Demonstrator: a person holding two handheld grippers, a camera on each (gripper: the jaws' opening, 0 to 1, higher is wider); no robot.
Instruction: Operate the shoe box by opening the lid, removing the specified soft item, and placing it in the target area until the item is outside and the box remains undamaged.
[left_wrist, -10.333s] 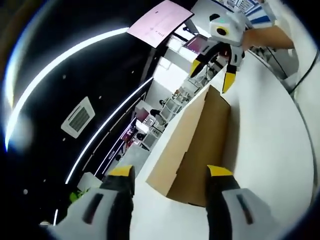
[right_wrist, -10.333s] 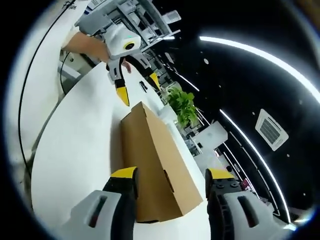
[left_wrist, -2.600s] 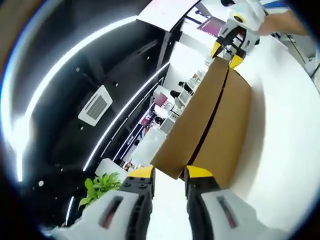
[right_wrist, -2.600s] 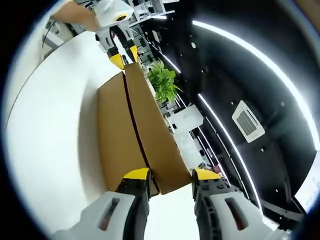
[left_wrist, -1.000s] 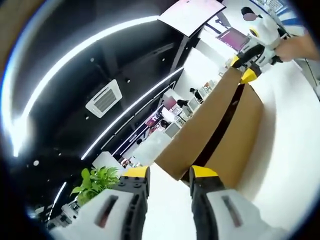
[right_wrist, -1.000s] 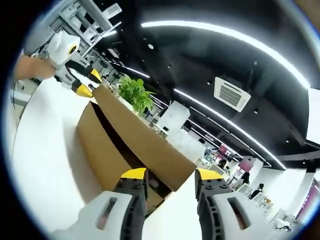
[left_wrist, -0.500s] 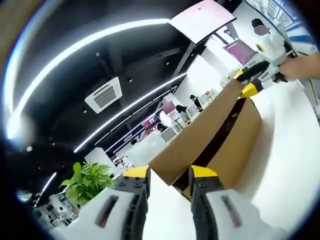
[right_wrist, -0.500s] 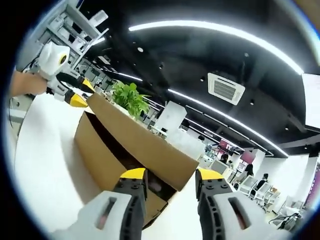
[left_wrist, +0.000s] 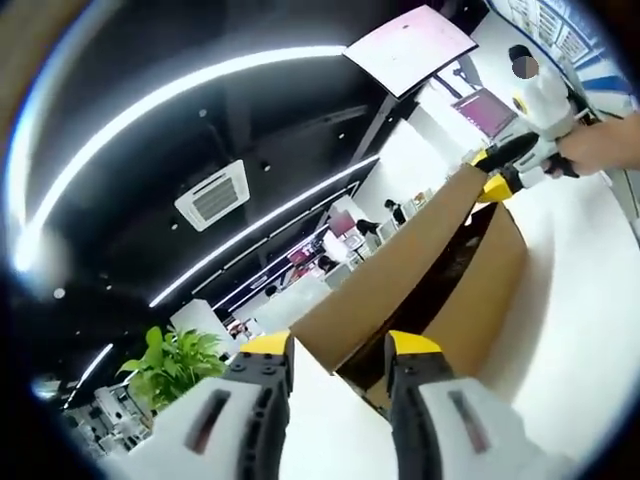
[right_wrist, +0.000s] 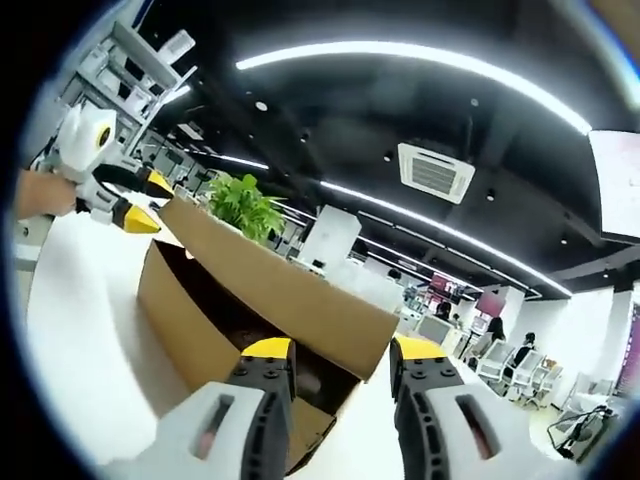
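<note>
A long brown cardboard shoe box (left_wrist: 482, 290) lies on the white table (left_wrist: 585, 330), its lid (left_wrist: 400, 270) lifted off the body so a dark gap shows. What lies inside is too dark to make out. My left gripper (left_wrist: 338, 345) is shut on the near end of the lid; the right gripper (left_wrist: 495, 172) pinches the far end. In the right gripper view the lid (right_wrist: 290, 290) slants above the box body (right_wrist: 185, 325), my right gripper (right_wrist: 343, 350) is shut on its near end, and the left gripper (right_wrist: 138, 202) holds the far end.
A person's hand (left_wrist: 600, 145) holds the far gripper, and a hand (right_wrist: 40, 195) does so in the other view. A potted green plant (right_wrist: 245, 205) stands beyond the box. White table surface (right_wrist: 90, 330) spreads beside the box. Office desks and screens lie behind.
The lid has risen further off the box over the last second, and the dark gap under it has widened. Both grippers stay closed on the lid ends.
</note>
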